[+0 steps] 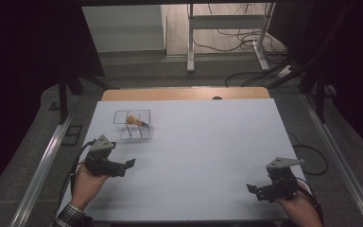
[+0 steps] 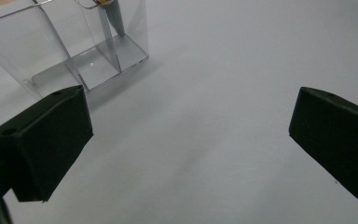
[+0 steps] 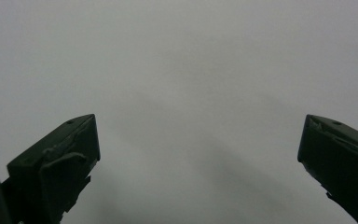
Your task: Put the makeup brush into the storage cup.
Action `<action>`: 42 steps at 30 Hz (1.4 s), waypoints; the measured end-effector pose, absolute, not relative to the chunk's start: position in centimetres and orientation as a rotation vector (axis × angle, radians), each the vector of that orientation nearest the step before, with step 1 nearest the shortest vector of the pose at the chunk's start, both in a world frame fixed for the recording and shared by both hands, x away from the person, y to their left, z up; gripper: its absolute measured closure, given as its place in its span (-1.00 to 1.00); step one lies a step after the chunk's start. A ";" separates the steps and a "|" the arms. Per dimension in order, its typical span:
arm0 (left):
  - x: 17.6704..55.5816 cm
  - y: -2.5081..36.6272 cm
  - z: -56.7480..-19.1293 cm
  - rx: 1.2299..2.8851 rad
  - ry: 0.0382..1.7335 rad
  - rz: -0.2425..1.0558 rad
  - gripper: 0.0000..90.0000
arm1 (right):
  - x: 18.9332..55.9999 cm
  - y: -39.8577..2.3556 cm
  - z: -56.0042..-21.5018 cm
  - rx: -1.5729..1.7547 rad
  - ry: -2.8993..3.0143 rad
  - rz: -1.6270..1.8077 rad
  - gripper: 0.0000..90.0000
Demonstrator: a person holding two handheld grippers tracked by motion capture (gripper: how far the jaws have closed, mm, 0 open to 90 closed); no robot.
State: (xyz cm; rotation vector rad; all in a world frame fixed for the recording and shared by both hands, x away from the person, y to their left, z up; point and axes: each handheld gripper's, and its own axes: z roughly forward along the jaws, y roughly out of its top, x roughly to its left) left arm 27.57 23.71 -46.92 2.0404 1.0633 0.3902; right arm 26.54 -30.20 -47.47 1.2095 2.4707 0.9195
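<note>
On the white table [image 1: 208,156], toward its far left part, stands a clear plastic box [image 1: 132,124] split into compartments by thin walls. A small tool with an orange rounded end and a dark, slim shaft [image 1: 137,122] leans inside it. In the high view its long axis runs slantwise, the orange end up and to the left, the dark end pointing down and to the right toward the box floor. The left gripper view shows its grey tapered tip [image 2: 116,18] pointing downward into a back compartment, close to a dividing wall.

The left gripper [image 1: 125,166] sits near the table's left edge, just in front of the box and apart from it; its jaws stand wide apart with nothing between them, only bare table. The right gripper [image 1: 255,189] is low at the right front corner, well apart from the box, its jaws likewise spread wide over bare table and holding nothing.
</note>
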 end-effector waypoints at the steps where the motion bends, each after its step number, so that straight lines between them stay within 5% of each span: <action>1: 27.5 23.8 -46.9 2.042 1.063 0.391 -1.00 | 26.5 -30.2 -47.5 1.209 2.471 0.920 -1.00; 42: 24.7 26.2 -47.5 2.035 1.125 0.401 -1.00 | 26.5 -30.3 -47.4 1.214 2.461 0.926 -1.00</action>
